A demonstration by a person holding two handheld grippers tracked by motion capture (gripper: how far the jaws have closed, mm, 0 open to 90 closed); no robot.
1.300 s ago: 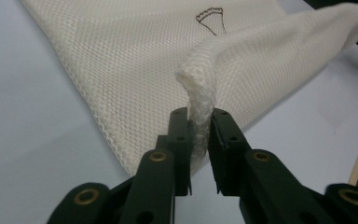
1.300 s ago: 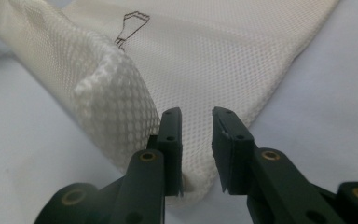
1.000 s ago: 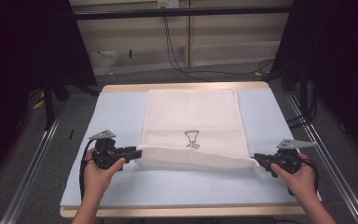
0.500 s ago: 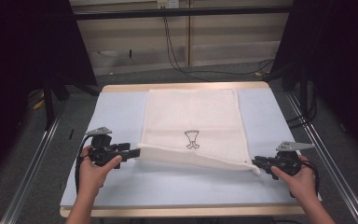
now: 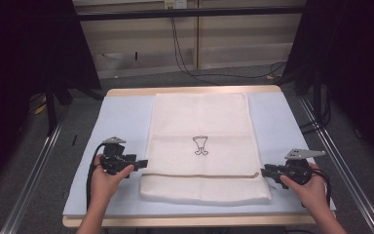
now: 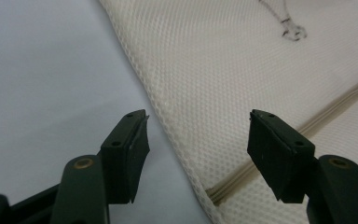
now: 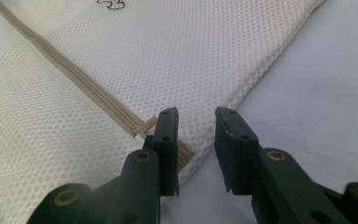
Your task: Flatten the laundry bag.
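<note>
We find no readable words, numbers or brand names anywhere. The one mark we see is a small black outline drawing printed on the mesh laundry bag (image 5: 202, 141); it carries no letters we can make out.

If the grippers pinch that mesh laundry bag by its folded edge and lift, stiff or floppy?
Probably floppy: the mesh laundry bag lies flat and folded over itself. Likely light, given its open weave. The zipper seam may hold slightly firmer.

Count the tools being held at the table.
2: the left tool beside the mesh bag's left edge, the right tool at its right edge.
</note>
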